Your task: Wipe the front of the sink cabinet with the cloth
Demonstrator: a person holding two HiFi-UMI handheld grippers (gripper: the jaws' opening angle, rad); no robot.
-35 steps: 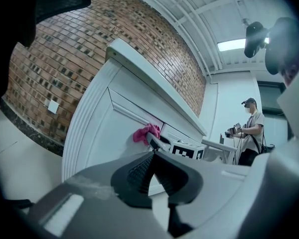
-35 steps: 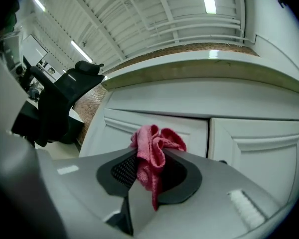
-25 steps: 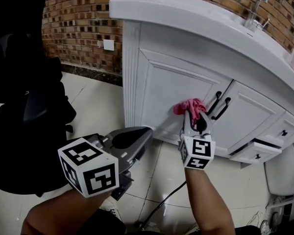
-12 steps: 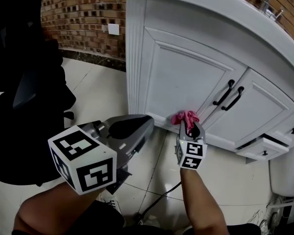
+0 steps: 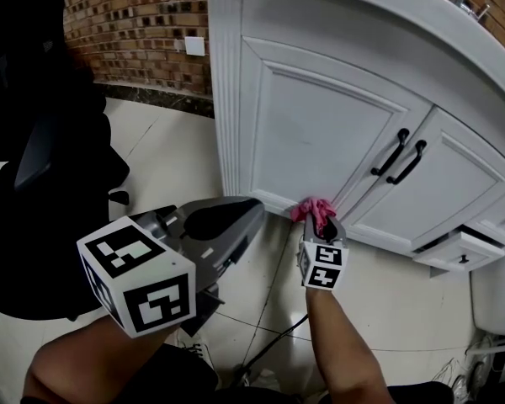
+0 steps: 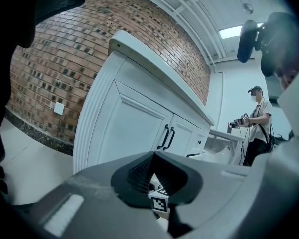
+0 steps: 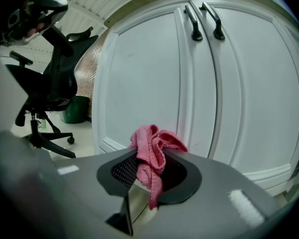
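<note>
- right gripper [image 5: 321, 224] low at the foot of the white sink cabinet [image 5: 236, 99], jaws clamped on a pink cloth [image 7: 152, 151].
- cloth bunched up above the jaw tips, with 1 tail hanging down between the jaws in the right gripper view.
- in the head view, cloth pressed to the bottom rail of the cabinet front, just under the lower right corner of the left door [image 5: 311, 124].
- right door [image 5: 429, 200] next to it, both doors closed.
- 2 black handles [image 5: 390, 152] side by side where the doors meet, well above the cloth.
- drawer [image 5: 459, 251] at the far right, pulled out a little, with a small black knob on its face.
- left gripper [image 5: 254, 210] held back from the cabinet, left of the right gripper, jaws together with nothing between them.
- tips of the left gripper near the fluted corner post, not touching it.
- black office chair [image 5: 42, 167] on the tiled floor [image 5: 164, 167] at the left, well apart from the cabinet.
- brick wall [image 5: 126, 15] behind, with a white wall plate [image 5: 194, 46] just beside the cabinet's corner.
- black cable [image 5: 278, 343] on the floor beside the right forearm [image 5: 345, 343].
- person [image 6: 258, 126] standing in the background of the left gripper view, past the far end of the cabinet.
</note>
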